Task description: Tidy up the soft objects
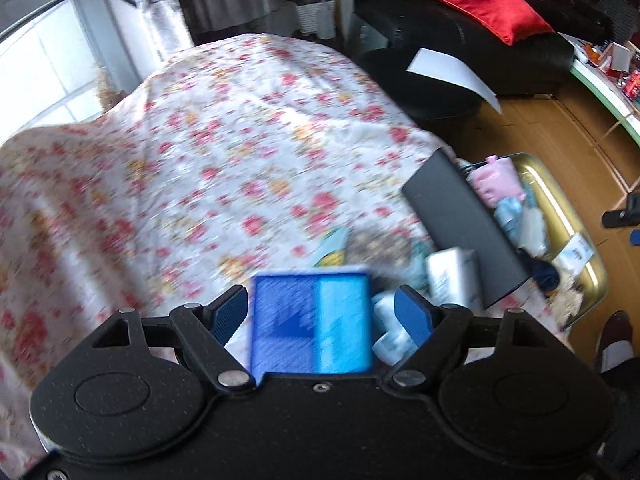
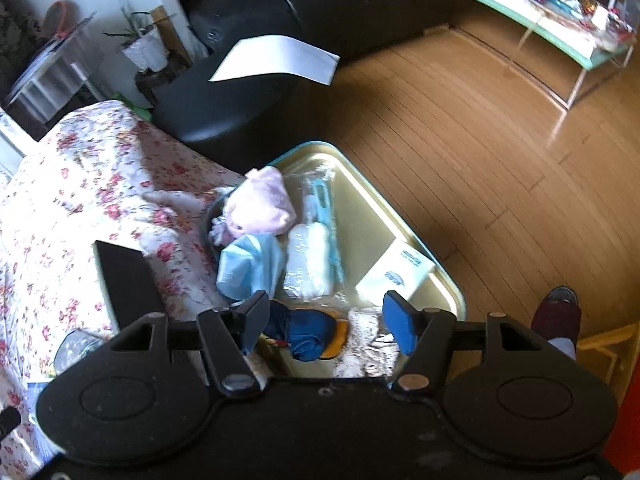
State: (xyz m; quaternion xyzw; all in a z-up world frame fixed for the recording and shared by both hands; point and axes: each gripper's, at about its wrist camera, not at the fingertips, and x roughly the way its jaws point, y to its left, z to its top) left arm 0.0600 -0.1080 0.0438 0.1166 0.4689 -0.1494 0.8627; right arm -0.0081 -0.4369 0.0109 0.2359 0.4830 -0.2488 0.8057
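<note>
Left gripper (image 1: 320,316) spread around blue pack (image 1: 312,324); right gripper (image 2: 324,322) spread above tray (image 2: 372,200).

A floral cloth (image 1: 224,152) printed with red and orange blossoms covers the tabletop. Beyond it stands a black leather sofa (image 2: 256,12) with a red cushion (image 1: 490,6) on its seat and a white sheet of paper (image 2: 276,60) lying over its rounded end. A potted plant in a white woven holder (image 1: 316,14) sits near the window (image 1: 36,40). The wooden floor (image 2: 460,152) stretches to a green-edged side table (image 2: 560,24) crowded with small colourful items.
</note>
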